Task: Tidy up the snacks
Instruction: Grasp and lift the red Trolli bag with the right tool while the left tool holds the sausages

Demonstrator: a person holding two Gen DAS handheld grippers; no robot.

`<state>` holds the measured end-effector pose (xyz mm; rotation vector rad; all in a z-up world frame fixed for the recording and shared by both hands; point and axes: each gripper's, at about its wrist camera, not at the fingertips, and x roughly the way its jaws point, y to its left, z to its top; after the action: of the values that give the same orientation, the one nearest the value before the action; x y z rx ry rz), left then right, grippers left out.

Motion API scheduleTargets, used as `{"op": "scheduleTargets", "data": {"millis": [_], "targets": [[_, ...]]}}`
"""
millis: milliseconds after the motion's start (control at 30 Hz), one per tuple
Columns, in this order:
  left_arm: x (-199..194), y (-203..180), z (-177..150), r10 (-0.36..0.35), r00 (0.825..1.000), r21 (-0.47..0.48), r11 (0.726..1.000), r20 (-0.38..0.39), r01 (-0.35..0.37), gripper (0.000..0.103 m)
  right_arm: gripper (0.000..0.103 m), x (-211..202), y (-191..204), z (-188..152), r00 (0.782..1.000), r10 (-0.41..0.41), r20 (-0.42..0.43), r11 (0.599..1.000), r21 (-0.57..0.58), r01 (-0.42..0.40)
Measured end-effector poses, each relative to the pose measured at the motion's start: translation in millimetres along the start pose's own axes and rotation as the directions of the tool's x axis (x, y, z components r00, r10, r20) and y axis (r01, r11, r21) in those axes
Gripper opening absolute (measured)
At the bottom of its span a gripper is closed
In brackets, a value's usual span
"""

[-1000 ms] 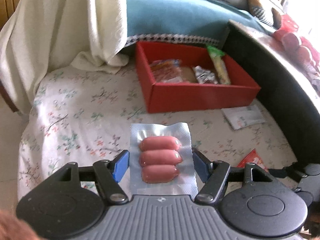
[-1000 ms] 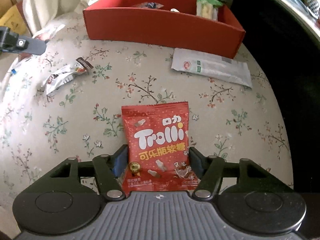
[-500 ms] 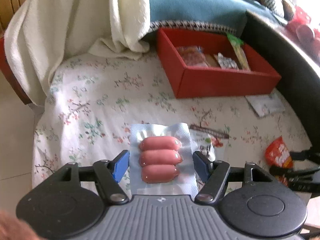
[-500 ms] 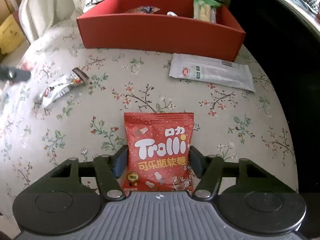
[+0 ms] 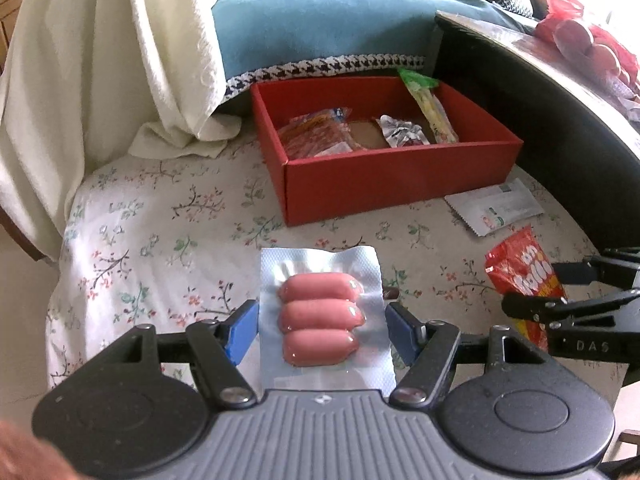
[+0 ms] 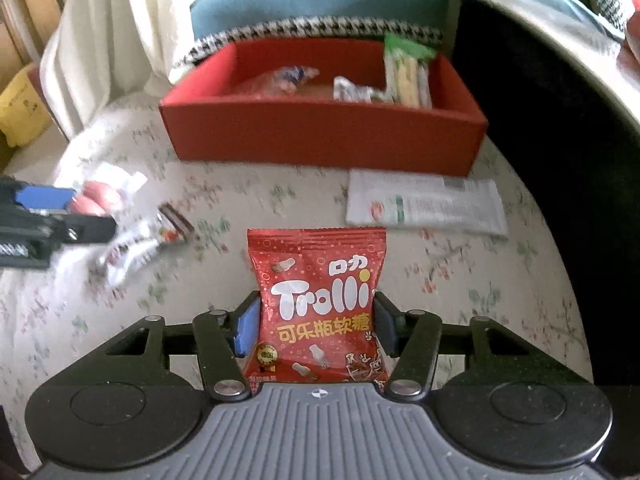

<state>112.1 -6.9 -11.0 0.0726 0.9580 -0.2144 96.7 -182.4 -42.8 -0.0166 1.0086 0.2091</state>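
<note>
My left gripper (image 5: 320, 320) is shut on a clear vacuum pack of three pink sausages (image 5: 322, 316), held above the floral cloth. My right gripper (image 6: 315, 328) is shut on a red Trolli candy bag (image 6: 318, 304); it shows at the right of the left wrist view (image 5: 524, 280). The red box (image 5: 400, 180) stands ahead, holding an orange-red snack pack (image 5: 316, 136), a silver packet (image 5: 402, 132) and a green-topped yellow stick pack (image 5: 430, 108). The box also shows in the right wrist view (image 6: 320, 136).
A white flat packet (image 6: 424, 208) lies on the cloth just in front of the box's right end. A small silver wrapper (image 6: 140, 248) lies left of centre. A cream blanket (image 5: 100, 60) hangs at the left, a dark curved table edge (image 5: 560, 120) at the right.
Both grippers have moved closer to the red box, each holding its pack. The left gripper has swung so the box sits more centred ahead; the right wrist view is motion-blurred.
</note>
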Motion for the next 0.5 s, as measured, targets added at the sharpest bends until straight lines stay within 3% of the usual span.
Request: {"op": "scheduleTargets", "data": {"millis": [500], "targets": [[1, -17, 9, 0.066, 0.996, 0.022, 0.997, 0.067, -0.068, 0.062, 0.064, -15, -4, 23, 0.992, -0.023, 0.125, 0.999, 0.050, 0.017]]}}
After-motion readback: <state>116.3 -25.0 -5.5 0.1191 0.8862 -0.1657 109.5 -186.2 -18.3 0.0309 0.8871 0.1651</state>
